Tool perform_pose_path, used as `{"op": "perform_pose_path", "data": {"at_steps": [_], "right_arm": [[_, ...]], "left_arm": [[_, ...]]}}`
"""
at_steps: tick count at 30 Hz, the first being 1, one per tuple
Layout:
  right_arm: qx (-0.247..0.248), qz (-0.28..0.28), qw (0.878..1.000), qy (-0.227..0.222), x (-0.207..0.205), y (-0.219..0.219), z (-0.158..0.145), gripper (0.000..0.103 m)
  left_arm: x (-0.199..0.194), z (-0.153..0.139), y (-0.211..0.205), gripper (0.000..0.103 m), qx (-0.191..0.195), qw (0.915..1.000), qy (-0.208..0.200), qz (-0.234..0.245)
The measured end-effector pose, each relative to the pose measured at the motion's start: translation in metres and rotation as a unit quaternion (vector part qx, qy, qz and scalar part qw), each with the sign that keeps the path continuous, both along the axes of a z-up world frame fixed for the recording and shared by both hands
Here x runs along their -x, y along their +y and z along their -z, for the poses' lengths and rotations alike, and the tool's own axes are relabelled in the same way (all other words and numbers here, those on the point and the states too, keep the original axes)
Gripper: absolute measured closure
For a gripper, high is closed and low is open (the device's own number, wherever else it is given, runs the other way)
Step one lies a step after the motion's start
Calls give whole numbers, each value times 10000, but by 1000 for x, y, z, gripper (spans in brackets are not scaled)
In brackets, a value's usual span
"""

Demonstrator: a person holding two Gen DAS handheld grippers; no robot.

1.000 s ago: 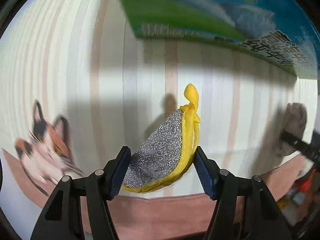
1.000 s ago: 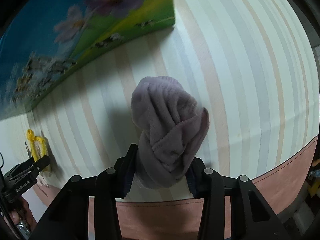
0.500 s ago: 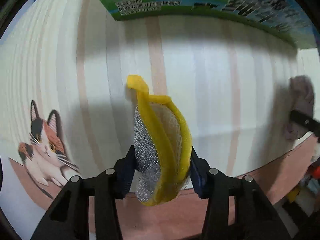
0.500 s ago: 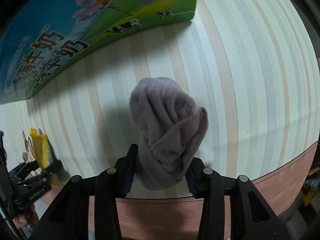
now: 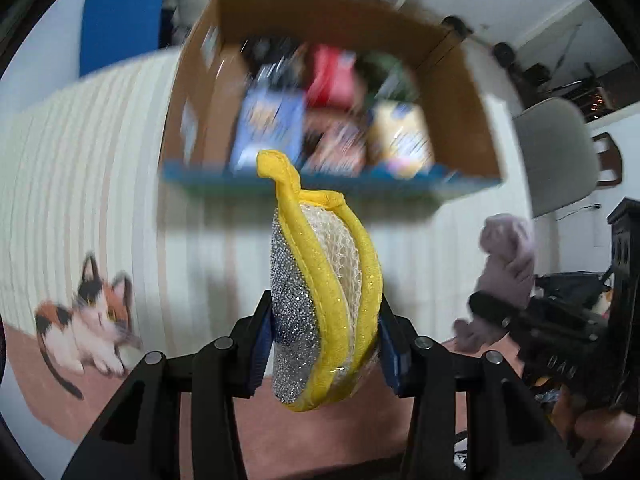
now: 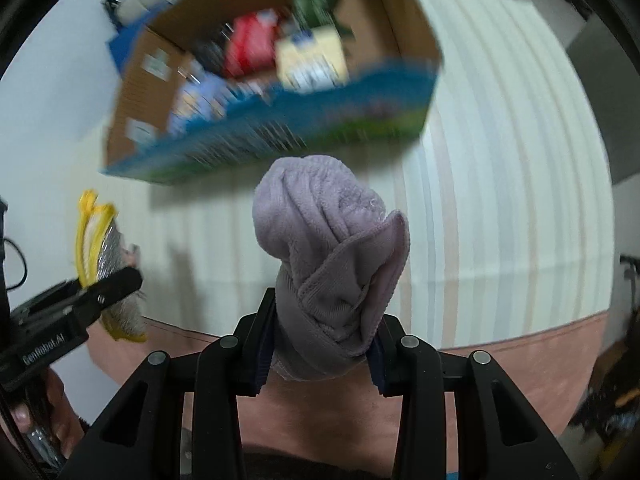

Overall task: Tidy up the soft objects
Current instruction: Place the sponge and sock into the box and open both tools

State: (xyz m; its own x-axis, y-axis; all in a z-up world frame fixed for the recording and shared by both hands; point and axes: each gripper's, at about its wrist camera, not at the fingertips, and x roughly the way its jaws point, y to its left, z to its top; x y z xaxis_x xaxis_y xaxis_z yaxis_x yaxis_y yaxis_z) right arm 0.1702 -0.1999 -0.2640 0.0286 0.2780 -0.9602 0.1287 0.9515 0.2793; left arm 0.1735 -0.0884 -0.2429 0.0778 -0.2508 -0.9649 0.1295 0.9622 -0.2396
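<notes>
A yellow-rimmed scouring sponge (image 5: 320,280) with a silver glitter face stands on edge between the pads of my left gripper (image 5: 324,340), whose jaws are still closing on it, lifted off the table. My right gripper (image 6: 322,340) has a bunched lilac fleece cloth (image 6: 328,248) pinched between its pads, and its jaws are closing too. Both hang in front of an open cardboard box (image 5: 460,128) with a blue printed front. The right wrist view shows the sponge (image 6: 96,240) at far left; the left wrist view shows the cloth (image 5: 506,256) at right.
The box (image 6: 280,132) holds several blurred colourful packets. Under it lies a cream striped tablecloth (image 6: 500,160) with a brown border and a printed cat (image 5: 84,320). A grey chair (image 5: 556,152) stands beyond the table at the right, and a blue panel (image 5: 120,20) at the back left.
Both grippers rose well above the table with sponge and cloth, so the box's open top now shows. The left jaws closed and turned the sponge on edge.
</notes>
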Motion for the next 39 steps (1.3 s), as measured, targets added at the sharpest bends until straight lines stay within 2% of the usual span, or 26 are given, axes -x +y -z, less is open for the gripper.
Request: {"op": "perform_pose_path", "data": {"at_steps": [3,5,8,11,14,18,22,27,30,32,33,35,37,39], "right_arm": [[-77,-134,9995,-283,-20,-3,-36,62],[39,-255,9986,-462,-43,-12,-62,62],[382,-470,9965,-575,-80,-19,-79,62],[708,-761,9937,-427,-122,-23,-79,62],[1221,-1059,9867,-146,-174,-26,-57,62],[1574,-1301,9785,289,-209,-26,-25,62],[1872,-1435,9698,616,-223,-26,8,62],[1929,-1527,9649,921,-237,-18,44,62],[1998,-1654,9604,1016,-241,-11,52,56],[2043,-1644,9601,968,-243,-7,53,45],[2014,-1641,9607,979,-244,-6,54,44],[2038,-1637,9603,971,-245,-4,54,39],[1996,-1585,9625,923,-247,-3,53,33],[1910,-1506,9659,886,-248,-4,51,29]], "left_arm": [[-41,-32,-8,60,-191,9991,-338,194],[-84,-49,6,60,-378,9977,-482,304],[-127,-53,5,60,-775,9939,-599,508],[-169,-31,22,60,-1149,9899,-541,623],[-199,-4,26,60,-1434,9871,-251,661],[-239,29,33,60,-1758,9822,142,647],[-258,69,42,60,-1980,9770,541,577],[-266,106,48,57,-2211,9668,1075,690],[-267,113,50,49,-2084,9686,1180,662],[-267,112,51,34,-2002,9714,1136,589],[-266,109,50,28,-1904,9736,1104,600],[-267,103,51,25,-1836,9762,1029,527],[-270,98,51,12,-1729,9790,950,522],[-270,94,50,10,-1679,9805,892,502]]}}
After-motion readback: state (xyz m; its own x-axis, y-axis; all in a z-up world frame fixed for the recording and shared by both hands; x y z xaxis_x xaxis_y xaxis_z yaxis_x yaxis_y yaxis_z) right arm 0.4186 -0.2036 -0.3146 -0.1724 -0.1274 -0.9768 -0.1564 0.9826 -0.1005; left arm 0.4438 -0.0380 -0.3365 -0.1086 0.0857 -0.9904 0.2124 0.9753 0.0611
